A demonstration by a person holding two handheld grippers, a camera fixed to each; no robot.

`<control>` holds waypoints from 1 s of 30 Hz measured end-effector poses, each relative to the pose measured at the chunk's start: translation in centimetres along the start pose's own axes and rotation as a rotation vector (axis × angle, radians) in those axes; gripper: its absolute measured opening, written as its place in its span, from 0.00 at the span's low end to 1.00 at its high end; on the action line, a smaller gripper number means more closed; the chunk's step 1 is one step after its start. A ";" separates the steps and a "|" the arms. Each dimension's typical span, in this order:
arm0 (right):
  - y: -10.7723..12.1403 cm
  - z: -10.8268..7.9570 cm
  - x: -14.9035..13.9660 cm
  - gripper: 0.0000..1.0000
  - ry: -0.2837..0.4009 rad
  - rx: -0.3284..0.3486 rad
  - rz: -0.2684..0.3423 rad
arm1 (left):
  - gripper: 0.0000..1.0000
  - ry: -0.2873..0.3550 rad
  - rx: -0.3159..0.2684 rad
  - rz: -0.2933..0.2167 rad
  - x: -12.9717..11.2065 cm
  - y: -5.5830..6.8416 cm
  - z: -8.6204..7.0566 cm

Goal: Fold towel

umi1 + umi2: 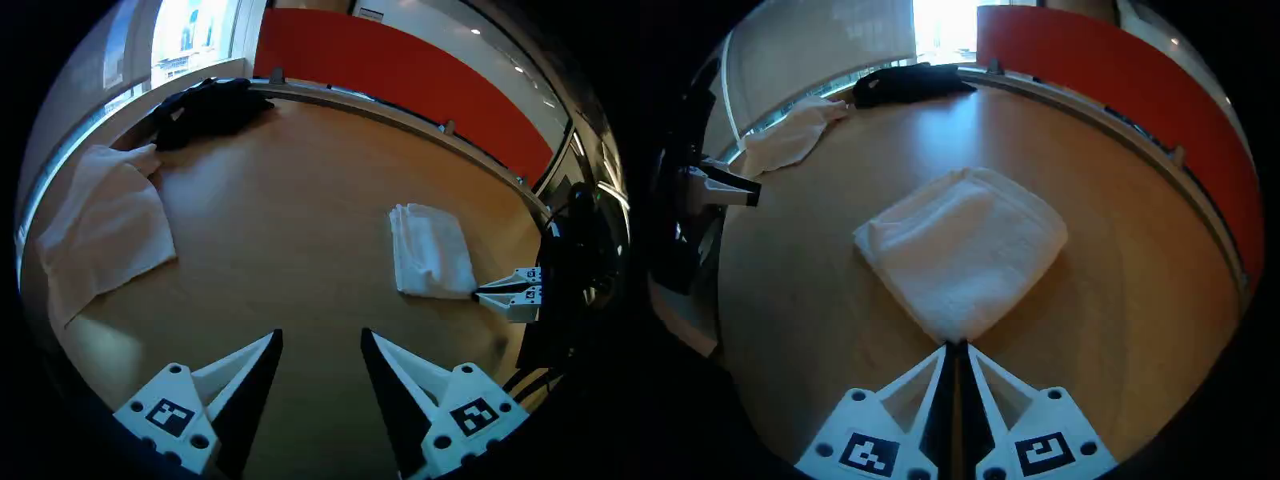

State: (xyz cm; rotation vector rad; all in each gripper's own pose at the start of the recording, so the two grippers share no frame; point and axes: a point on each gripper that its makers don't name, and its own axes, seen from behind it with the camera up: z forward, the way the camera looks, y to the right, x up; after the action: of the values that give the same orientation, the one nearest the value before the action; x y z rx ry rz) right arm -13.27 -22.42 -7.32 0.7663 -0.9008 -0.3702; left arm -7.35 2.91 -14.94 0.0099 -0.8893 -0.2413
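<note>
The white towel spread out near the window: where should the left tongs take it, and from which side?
Probably at the corner that points toward the middle of the table. The towel lies flat there with bare wood on two sides, so the open left tongs can come in low from the table's middle. Its far end is bunched up beside a dark cloth.

Wide-open left gripper (320,332), closed right gripper (958,346).
In left gripper view, own two fingers spread with a broad gap between the tips, pointing forward. In right gripper view, own two fingers brought nearly together, only a thin dark slit between them.
</note>
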 end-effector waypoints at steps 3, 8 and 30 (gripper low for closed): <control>0.3 -0.4 0.6 0.03 0.013 -0.009 -0.005 | 0.71 0.000 -0.002 0.001 0.1 0.1 0.0; 1.1 -1.6 2.8 0.03 0.056 -0.028 -0.020 | 0.71 0.005 -0.008 0.004 0.4 0.2 0.1; 3.9 -9.7 15.5 0.03 0.293 -0.117 -0.094 | 0.71 0.051 -0.038 0.033 3.3 1.8 -0.4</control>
State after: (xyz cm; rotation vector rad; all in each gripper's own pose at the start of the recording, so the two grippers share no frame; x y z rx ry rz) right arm 3.62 -24.54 0.54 0.7343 -0.5650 -0.3782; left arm -4.65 3.97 -12.51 -0.0341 -0.8336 -0.2263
